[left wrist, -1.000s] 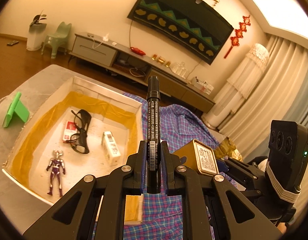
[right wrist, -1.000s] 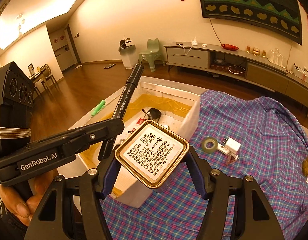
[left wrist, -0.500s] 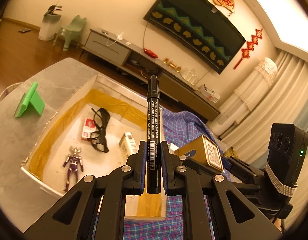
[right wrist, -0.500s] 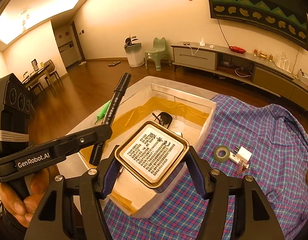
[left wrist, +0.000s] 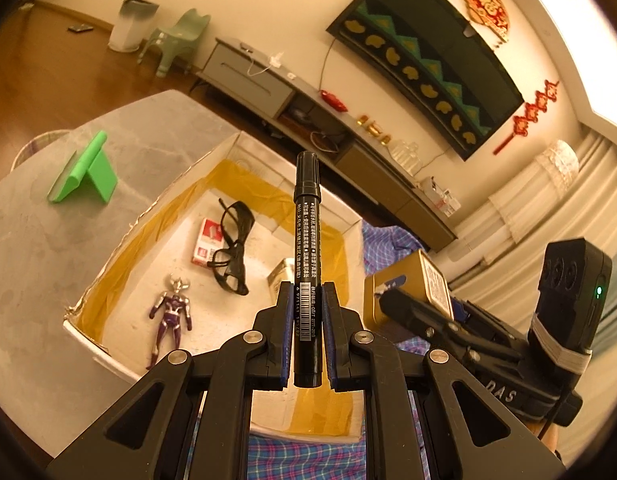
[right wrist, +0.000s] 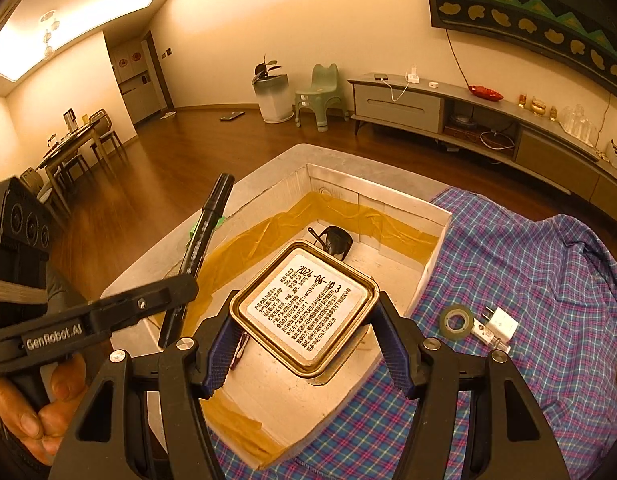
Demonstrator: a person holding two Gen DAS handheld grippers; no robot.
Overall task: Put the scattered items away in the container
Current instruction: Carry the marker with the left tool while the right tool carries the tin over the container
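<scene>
Now the left tool (left wrist: 306, 334) is clamped on a black marker (left wrist: 306, 240), which stands upright at the centre of the left wrist view, its cap reaching over the box (left wrist: 120, 236) behind it. That open white box, lined with yellow tape, fills the middle left of the frame on the grey worktop (left wrist: 28, 264). Inside lie a purple figure (left wrist: 170, 316) at lower left, black glasses (left wrist: 232, 252) in the middle, a red-and-white pack (left wrist: 206, 240) partly under the glasses, and a small carton (left wrist: 279, 276) just behind the marker. A green stand (left wrist: 88, 168) sits on the worktop at upper left, apart from the box.

At right in the same view the right tool (right wrist: 304, 320) is closed on a gold tin (right wrist: 304, 308). In the right wrist view the tin fills the centre, tilted, its printed face towards the camera, above the box. A tape roll (right wrist: 454, 320) and a white plug (right wrist: 498, 326) lie touching on the plaid cloth (right wrist: 548, 280) at right, outside the box. A hand (right wrist: 36, 412) grips the left tool's handle at lower left.
</scene>
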